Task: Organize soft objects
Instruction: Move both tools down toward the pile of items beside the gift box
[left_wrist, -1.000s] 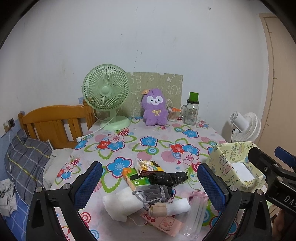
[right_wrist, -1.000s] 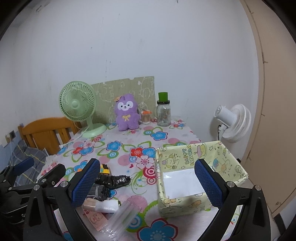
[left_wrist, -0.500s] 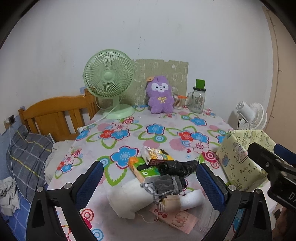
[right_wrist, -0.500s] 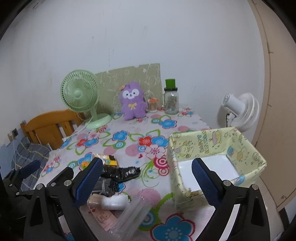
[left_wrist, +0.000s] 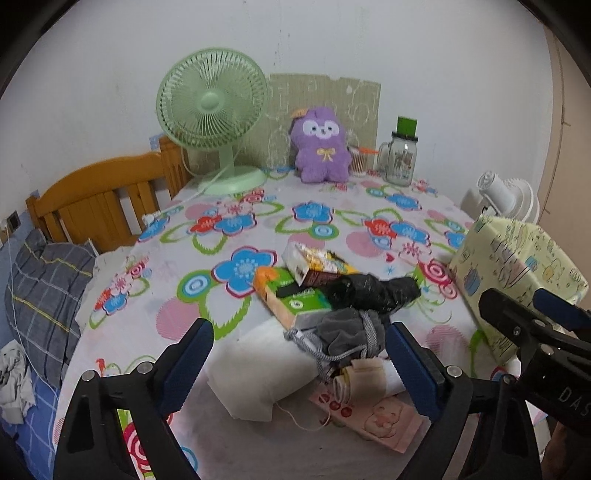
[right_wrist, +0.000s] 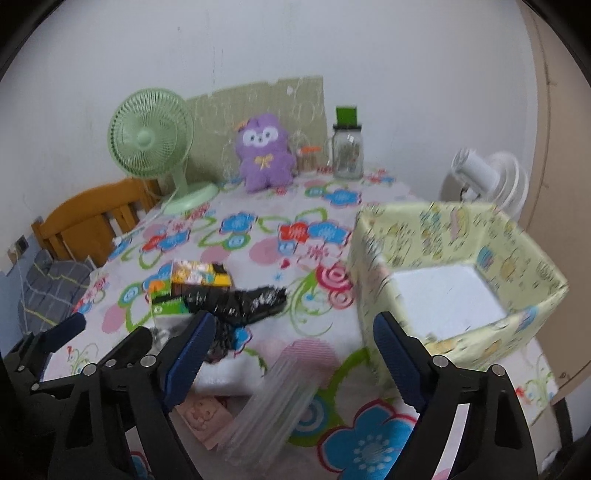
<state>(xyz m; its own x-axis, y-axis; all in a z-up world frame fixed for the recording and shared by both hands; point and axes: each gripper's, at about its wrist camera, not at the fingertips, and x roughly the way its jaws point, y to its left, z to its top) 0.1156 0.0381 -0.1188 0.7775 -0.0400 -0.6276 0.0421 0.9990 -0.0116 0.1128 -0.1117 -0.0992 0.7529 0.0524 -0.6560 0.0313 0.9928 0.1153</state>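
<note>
left gripper (left_wrist: 297, 363): jaws closing but standing wide, gripping nothing, hanging over white folded cloth (left_wrist: 255, 373) and grey drawstring pouch (left_wrist: 343, 332) | right gripper (right_wrist: 291, 350): jaws closing, wide apart, holding nothing, hovering beside yellow patterned box (right_wrist: 458, 236) | pile lying on floral tablecloth (left_wrist: 236, 221)

fuzzy purple plush toy (left_wrist: 322, 147), glossy black bag (left_wrist: 369, 293), wooden headboard (left_wrist: 96, 199)

The worktop (left_wrist: 332, 206) wears a flowered cloth; at its back stand a green desk fan (left_wrist: 212, 118), a purple plush toy (left_wrist: 322, 147) and a glass jar (left_wrist: 400, 158), a yellow fabric box (right_wrist: 454, 280) at right, a heap of soft packs (left_wrist: 325, 314) in front
</note>
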